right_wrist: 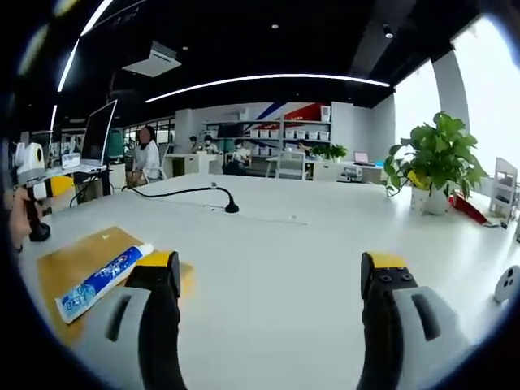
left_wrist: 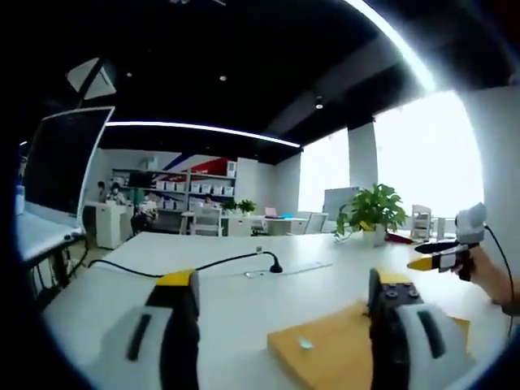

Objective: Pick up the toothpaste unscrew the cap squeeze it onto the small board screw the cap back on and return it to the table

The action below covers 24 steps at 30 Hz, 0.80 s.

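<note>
Our right gripper [right_wrist: 268, 280] hangs with jaws apart, empty; left gripper [left_wrist: 280, 296] likewise. Toothpaste [right_wrist: 104, 279] lies on the small board [right_wrist: 69, 262], just off our right gripper's left jaw, long axis running away rightward.

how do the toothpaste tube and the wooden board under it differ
The toothpaste tube is narrow, long, white and blue with print; the board is broad, flat, plain tan. The tube lies diagonally on top, its end past the board's near edge; the board rests directly on the white table. Both lie flat, untouched by either gripper.
</note>
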Tool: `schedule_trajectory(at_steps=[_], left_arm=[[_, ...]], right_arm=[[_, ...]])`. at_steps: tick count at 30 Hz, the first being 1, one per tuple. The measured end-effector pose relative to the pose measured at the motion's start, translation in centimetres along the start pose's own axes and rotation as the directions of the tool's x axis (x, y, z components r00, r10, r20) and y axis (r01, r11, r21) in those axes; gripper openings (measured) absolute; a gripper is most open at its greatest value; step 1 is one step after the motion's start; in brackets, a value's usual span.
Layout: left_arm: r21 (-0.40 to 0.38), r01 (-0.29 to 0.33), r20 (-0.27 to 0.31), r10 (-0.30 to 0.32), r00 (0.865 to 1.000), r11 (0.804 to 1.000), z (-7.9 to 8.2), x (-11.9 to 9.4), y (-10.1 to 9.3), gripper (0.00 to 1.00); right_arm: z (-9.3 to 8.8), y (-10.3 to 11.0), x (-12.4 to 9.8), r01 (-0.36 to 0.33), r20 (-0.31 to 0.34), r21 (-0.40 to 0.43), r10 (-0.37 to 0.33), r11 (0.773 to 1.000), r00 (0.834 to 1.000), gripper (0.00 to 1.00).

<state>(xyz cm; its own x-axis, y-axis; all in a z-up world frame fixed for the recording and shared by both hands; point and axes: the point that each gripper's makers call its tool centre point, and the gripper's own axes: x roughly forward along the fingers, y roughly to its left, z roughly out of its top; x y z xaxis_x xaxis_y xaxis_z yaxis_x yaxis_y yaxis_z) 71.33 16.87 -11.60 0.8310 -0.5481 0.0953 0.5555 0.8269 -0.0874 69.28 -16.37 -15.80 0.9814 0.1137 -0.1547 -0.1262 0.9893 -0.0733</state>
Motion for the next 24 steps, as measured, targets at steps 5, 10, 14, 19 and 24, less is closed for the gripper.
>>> schedule_trajectory(at_steps=[5,10,14,19,24], left_arm=[[-0.001,0.004,0.009,-0.004,1.0,1.0,0.4,-0.2,-0.1,0.87],[-0.005,-0.009,0.017,0.009,1.0,1.0,0.9,-0.5,0.2,0.86],[0.008,-0.018,0.022,0.018,1.0,1.0,1.1,-0.6,0.4,0.86],[0.039,-0.037,0.023,0.036,0.999,0.999,1.3,-0.7,0.7,0.85],[0.056,-0.04,0.002,0.04,0.999,0.998,0.8,-0.5,0.8,0.85]], right_arm=[[0.5,-0.1,-0.2,0.007,0.019,-0.007,-0.007,1.0,1.0,0.96],[1.1,-0.3,-0.6,0.01,0.039,-0.008,-0.009,1.0,0.999,0.96],[1.6,-0.4,-1.0,0.01,0.056,-0.008,-0.009,1.0,0.998,0.96],[2.6,-0.7,-1.6,0.022,0.098,0.0,-0.021,1.0,0.995,0.96],[3.0,-1.2,-1.8,0.041,0.119,-0.001,-0.041,0.999,0.992,0.95]])
